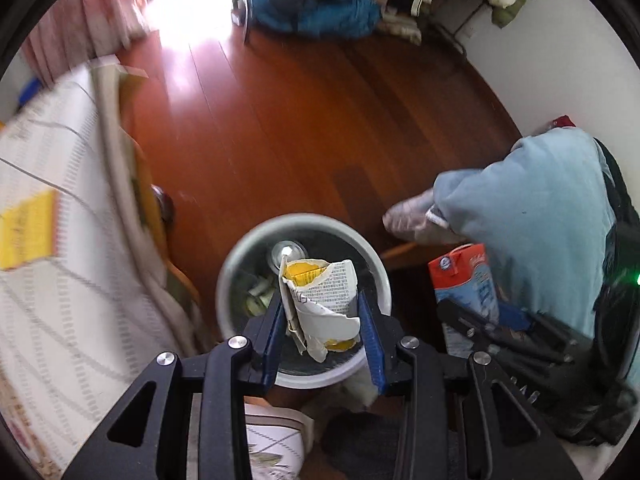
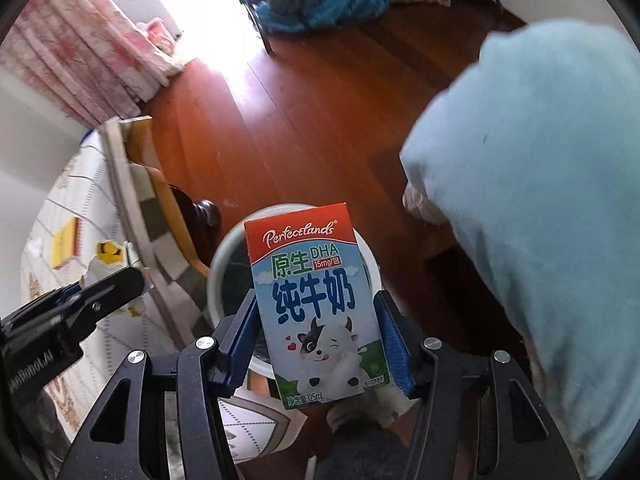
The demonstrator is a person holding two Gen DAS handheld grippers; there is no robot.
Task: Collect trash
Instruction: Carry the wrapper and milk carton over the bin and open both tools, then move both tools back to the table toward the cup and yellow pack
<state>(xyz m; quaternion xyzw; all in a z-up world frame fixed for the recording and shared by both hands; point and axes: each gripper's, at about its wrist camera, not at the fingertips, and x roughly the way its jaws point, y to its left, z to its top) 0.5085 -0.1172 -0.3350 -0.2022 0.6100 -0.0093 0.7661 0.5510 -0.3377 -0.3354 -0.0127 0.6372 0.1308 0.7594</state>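
Observation:
My left gripper (image 1: 320,300) is shut on a crumpled yellow and white wrapper (image 1: 316,280), held right over the round white trash bin (image 1: 240,256) on the floor. A metal can (image 1: 286,252) and other scraps lie inside the bin. My right gripper (image 2: 315,298) is shut on a small blue and red milk carton (image 2: 316,304), upright and above the near side of the same bin (image 2: 224,256). The carton (image 1: 468,280) also shows at the right of the left wrist view. The left gripper (image 2: 116,284) with its wrapper (image 2: 108,256) appears at the left of the right wrist view.
A bed with a white patterned cover (image 1: 60,240) and a yellow notebook (image 1: 24,232) flanks the bin on the left. The person's light blue clothing (image 1: 540,220) fills the right. Red-brown wooden floor (image 1: 300,120) stretches to a blue bundle (image 1: 320,12) and pink curtains (image 2: 80,52).

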